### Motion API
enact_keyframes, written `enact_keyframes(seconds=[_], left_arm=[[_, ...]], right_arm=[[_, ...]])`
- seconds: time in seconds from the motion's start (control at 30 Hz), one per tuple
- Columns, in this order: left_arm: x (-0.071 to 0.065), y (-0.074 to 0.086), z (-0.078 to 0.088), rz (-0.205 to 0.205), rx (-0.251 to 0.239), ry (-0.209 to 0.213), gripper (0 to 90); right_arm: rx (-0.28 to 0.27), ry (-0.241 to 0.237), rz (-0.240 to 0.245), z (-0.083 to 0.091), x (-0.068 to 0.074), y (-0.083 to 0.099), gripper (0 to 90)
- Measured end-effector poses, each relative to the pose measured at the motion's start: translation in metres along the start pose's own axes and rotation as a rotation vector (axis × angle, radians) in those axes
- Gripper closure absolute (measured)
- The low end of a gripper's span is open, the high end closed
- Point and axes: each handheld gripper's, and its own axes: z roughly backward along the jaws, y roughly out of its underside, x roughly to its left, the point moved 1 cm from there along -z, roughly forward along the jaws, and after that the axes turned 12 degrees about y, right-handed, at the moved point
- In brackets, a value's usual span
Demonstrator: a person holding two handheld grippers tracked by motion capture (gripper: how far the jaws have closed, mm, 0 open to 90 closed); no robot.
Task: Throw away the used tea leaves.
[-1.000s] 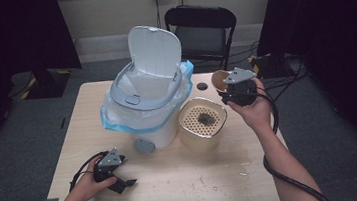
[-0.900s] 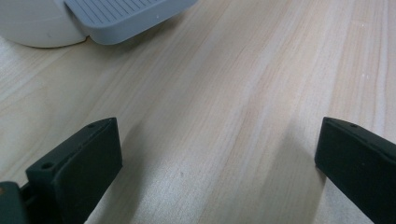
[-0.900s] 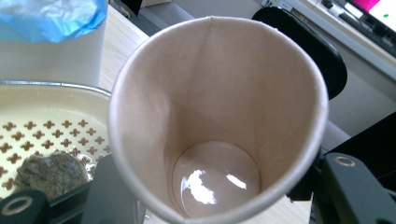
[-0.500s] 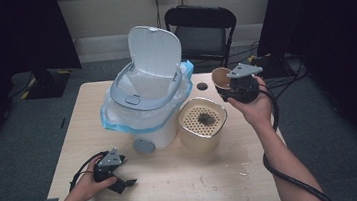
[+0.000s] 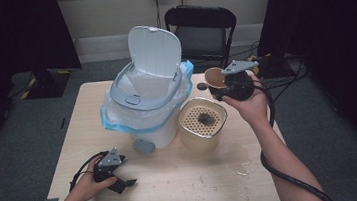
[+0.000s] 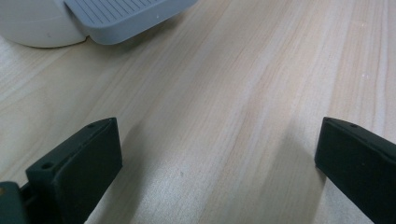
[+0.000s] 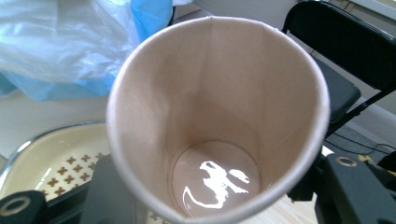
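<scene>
Paper cup (image 7: pixel 217 116) tilted, mouth toward the white bin (image 5: pixel 142 109).

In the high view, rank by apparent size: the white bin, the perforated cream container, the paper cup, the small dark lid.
1. white bin
2. perforated cream container
3. paper cup, held aloft nearer the camera, so unsure
4. small dark lid

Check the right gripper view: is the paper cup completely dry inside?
No, the paper cup, clamped between the right gripper jaws, has a glossy film of liquid at its bottom.
</scene>
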Motion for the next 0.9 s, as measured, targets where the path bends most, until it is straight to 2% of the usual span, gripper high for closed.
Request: enact_keyframes(seconds=[0.27, 0.53, 0.8, 0.9], left_arm=[[0.000, 0.000, 0.000, 0.001, 0.001, 0.001, 0.0], [0.000, 0.000, 0.001, 0.000, 0.005, 0.004, 0.0], [0.000, 0.000, 0.000, 0.000, 0.004, 0.004, 0.0], [0.000, 0.000, 0.000, 0.000, 0.004, 0.004, 0.0]], right_arm=[[-0.021, -0.034, -0.037, 0.008, -0.004, -0.016, 43.0], [-0.023, -0.043, -0.022, 0.014, -0.003, -0.030, 43.0], [-0.026, -0.071, -0.020, 0.019, 0.000, -0.044, 42.8], [-0.039, -0.089, -0.034, 0.021, 0.003, -0.049, 42.7]])
